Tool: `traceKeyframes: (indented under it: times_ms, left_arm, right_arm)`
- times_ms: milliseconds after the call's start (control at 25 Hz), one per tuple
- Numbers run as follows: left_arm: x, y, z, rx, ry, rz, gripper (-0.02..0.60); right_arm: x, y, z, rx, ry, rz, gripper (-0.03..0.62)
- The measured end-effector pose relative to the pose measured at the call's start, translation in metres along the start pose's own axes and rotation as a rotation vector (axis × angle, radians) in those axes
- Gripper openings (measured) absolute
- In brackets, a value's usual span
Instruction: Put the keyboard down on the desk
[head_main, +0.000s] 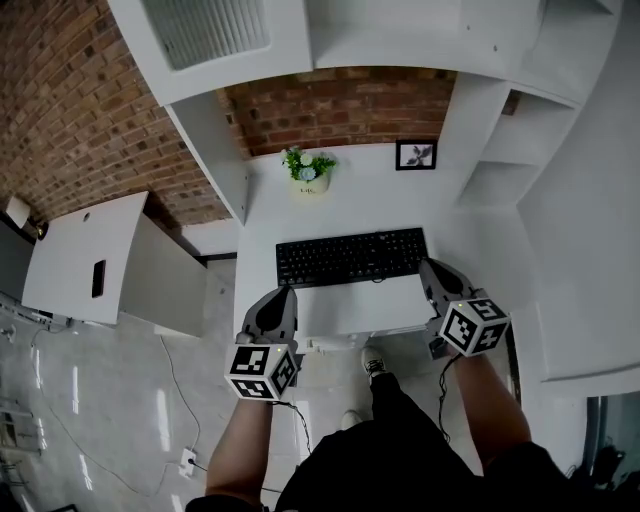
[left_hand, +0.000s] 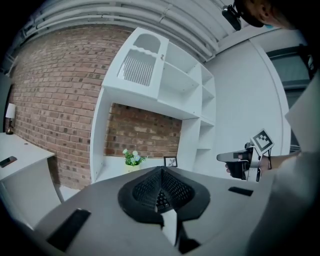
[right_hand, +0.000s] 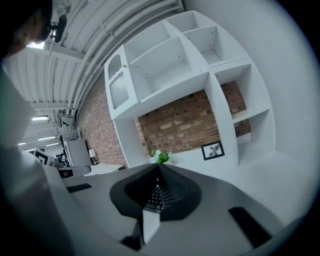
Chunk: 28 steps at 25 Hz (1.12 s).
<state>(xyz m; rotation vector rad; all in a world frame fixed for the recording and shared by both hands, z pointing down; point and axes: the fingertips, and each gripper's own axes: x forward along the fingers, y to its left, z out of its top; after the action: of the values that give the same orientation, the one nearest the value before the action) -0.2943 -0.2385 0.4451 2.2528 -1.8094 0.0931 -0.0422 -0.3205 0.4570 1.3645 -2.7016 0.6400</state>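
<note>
The black keyboard (head_main: 350, 257) lies flat on the white desk (head_main: 360, 205), lengthwise across its front part. My left gripper (head_main: 287, 292) stands at the keyboard's near left corner, and my right gripper (head_main: 430, 266) is at its near right end. Both are shut, tips together, with nothing clamped between them. In the left gripper view the left gripper (left_hand: 160, 170) is closed to a point, with a strip of keyboard (left_hand: 160, 200) keys showing through the slit below. The right gripper view shows the same: the right gripper (right_hand: 157, 166) closed, keyboard (right_hand: 154, 197) keys behind the slit.
A small potted plant (head_main: 309, 170) and a framed picture (head_main: 416, 154) stand at the back of the desk against the brick wall. White shelving rises on both sides. A second white table (head_main: 85, 255) with a dark phone stands to the left. Cables lie on the floor.
</note>
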Motion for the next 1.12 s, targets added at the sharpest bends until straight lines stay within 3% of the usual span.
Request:
traceKeyframes:
  times_ms: [320,640,1120]
  left_arm:
    - [-0.051,-0.034,-0.018,-0.034,0.028,-0.018,0.017]
    - [-0.08,-0.084,-0.032,-0.052,0.033,-0.036,0.017]
    - [-0.135,-0.198,-0.055,-0.066,0.025,0.031,0.017]
  right_arm:
    - [-0.07,0.034,-0.006,-0.07,-0.019,0.003,0.017]
    - [-0.126,0.034,-0.011,-0.109,-0.019,0.014,0.017]
    - [-0.227,0.023,-0.024,-0.127,-0.002,0.15,0.017]
